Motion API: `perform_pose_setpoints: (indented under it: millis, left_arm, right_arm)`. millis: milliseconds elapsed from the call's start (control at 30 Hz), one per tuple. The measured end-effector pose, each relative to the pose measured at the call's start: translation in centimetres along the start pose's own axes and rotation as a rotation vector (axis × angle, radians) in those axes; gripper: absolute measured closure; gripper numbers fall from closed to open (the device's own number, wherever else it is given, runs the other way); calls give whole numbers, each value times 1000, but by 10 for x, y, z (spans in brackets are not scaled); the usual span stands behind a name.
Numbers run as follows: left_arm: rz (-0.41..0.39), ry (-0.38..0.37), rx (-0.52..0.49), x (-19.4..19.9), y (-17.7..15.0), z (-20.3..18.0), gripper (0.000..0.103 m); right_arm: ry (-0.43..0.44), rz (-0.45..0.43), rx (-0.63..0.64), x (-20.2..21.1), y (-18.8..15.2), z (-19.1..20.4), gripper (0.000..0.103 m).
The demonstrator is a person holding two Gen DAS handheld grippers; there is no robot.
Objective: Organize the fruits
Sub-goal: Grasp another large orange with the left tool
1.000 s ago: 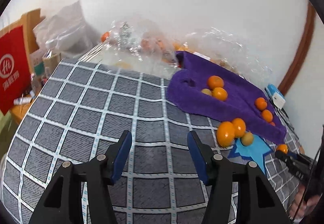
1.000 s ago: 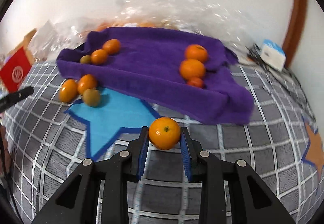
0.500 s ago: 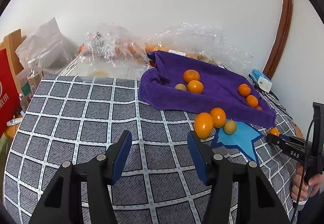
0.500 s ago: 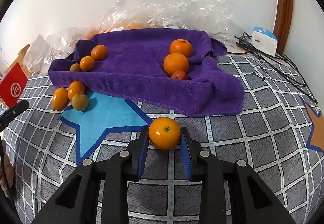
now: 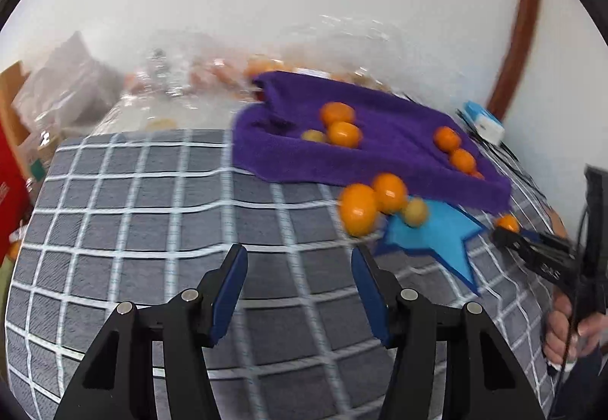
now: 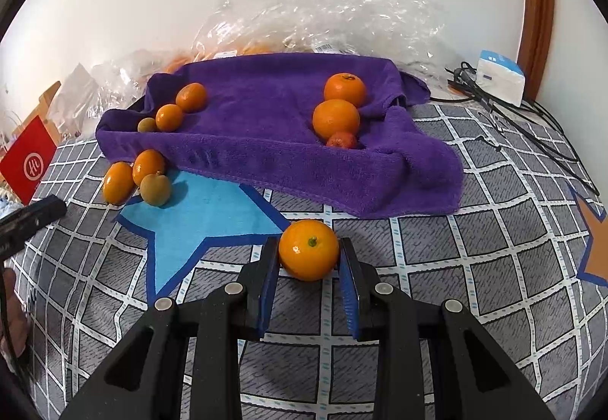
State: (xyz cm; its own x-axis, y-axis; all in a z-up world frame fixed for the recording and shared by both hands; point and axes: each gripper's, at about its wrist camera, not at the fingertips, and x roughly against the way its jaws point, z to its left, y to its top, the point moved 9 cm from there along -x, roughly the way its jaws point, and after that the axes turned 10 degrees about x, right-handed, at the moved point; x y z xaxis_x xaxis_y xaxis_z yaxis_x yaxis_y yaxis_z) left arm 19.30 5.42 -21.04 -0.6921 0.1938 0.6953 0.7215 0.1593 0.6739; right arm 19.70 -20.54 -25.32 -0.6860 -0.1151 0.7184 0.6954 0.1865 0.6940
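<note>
My right gripper (image 6: 308,256) is shut on a small orange (image 6: 308,249), held just above the grey checked cloth in front of the purple towel (image 6: 266,150). The towel holds two oranges with a small red fruit (image 6: 341,140) on its right side and two small oranges with a green fruit (image 6: 146,124) on its left. Two oval oranges (image 6: 117,181) and a greenish fruit (image 6: 155,189) lie by the blue star (image 6: 205,211). My left gripper (image 5: 298,260) stands open and empty over the cloth, with that oval pair (image 5: 358,209) ahead to its right. In the left wrist view the right gripper (image 5: 532,249) shows at the right edge.
Crinkled clear plastic bags (image 6: 323,21) with more fruit lie behind the towel. A white and blue box (image 6: 499,77) with black cables (image 6: 532,123) sits at the back right. A red box (image 6: 28,159) and clutter stand at the left edge. A person's hand (image 5: 566,328) grips the right tool.
The left wrist view has swung and rolled, so the towel and fruit shift across it and now blur. The right gripper keeps its hold on the orange, its view tilting slightly.
</note>
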Motion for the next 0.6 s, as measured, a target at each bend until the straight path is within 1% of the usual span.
perform_pose_setpoints:
  millis: [67,133,200,267,367,433,500,600]
  left_arm:
    - [12,0,-16,-2,0,-12,49]
    - [32,-4,-11,-6,2,-20,49]
    - [33,-6,-1,-9,6,-26,47]
    - [44,18,17,-15,11,-28,48]
    - [73,24,46,-26,19,-33,48]
    - [82,35,39,-32,23,-36,48]
    - [70,41,25,-36,25,-39,48]
    - [93,52,23,-50,22,-43,48]
  right_arm:
    - [1,-1,-1,0,0,0,73]
    - [2,0,1,0,0,1,73]
    - [-4,2,4,0,0,1,73]
    - [-8,-2,8,0,0,1,73]
    - [-2,0,5,0,0,1,73]
    - [9,4,-4,-2,0,0,73]
    - [10,3,-6,-2,-1,-1,73]
    - [10,1,-1,-2,0,0,73]
